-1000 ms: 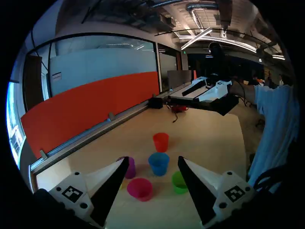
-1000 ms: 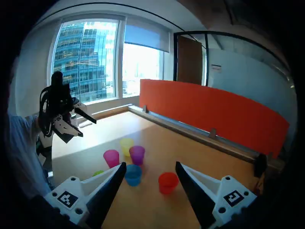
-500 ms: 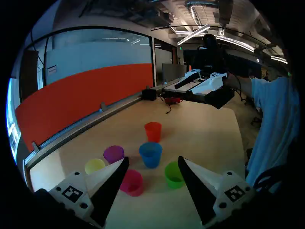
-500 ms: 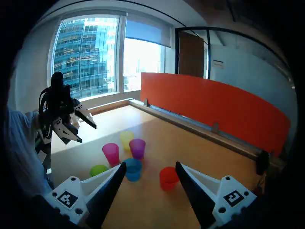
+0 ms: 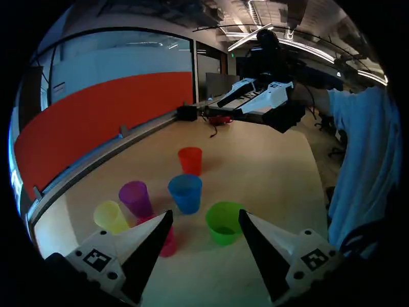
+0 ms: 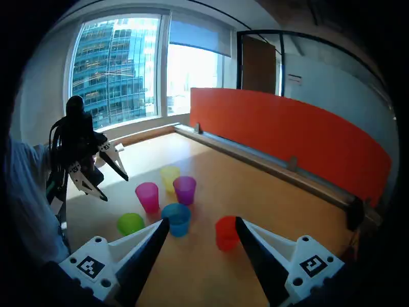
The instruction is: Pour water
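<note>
The big wooden table (image 5: 266, 163) has lots of bare room, so there is space to work. Along one long edge stands an orange screen (image 5: 92, 112). A person in a light sleeve (image 5: 358, 153) holds two tongs up over the table, one in each hand.

The left tongs (image 5: 204, 212) are wide apart and hold nothing. They point down at the cups, I think to pick one. The right tongs (image 6: 202, 220) are apart too and empty. They hang over the other side of the bunch, maybe waiting for their turn.

Six small cups stand upright, close together, in a bunch out on the table. They are nearer the screen edge than the person's edge. The green cup (image 5: 223, 229) is nearest the person's edge. Next come the blue cup (image 5: 185, 193) and the red cup (image 5: 190, 160). The purple cup (image 5: 135, 198), yellow cup (image 5: 109, 216) and pink cup (image 6: 148, 196) sit on the screen side.

I cannot tell if any cup has water in it. No pouring has begun.
</note>
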`<state>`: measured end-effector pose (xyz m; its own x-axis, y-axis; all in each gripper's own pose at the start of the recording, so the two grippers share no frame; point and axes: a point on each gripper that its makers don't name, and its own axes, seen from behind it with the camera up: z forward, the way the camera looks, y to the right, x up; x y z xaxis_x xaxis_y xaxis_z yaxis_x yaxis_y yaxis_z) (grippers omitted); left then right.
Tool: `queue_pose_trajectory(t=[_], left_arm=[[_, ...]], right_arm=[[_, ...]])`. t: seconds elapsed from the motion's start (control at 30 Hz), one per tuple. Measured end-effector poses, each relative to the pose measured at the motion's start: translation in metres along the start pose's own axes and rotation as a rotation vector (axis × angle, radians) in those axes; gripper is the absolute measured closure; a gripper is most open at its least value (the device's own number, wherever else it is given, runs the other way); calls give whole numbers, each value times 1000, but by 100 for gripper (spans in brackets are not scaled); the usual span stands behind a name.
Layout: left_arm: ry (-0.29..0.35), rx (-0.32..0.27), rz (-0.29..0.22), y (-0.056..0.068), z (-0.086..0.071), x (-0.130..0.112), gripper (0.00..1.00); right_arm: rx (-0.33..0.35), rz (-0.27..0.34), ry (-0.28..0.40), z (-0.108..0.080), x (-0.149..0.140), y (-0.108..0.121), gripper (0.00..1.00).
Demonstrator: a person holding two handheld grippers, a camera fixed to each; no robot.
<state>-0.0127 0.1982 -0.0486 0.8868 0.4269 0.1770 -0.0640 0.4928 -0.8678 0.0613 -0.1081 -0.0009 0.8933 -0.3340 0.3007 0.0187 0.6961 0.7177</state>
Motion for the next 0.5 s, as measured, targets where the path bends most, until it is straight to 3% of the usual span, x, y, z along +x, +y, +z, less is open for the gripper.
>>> queue_pose_trajectory(t=[0.5], left_arm=[[-81, -66, 44, 31, 30, -36, 4]], right_arm=[[14, -4, -22, 14, -13, 0, 0]])
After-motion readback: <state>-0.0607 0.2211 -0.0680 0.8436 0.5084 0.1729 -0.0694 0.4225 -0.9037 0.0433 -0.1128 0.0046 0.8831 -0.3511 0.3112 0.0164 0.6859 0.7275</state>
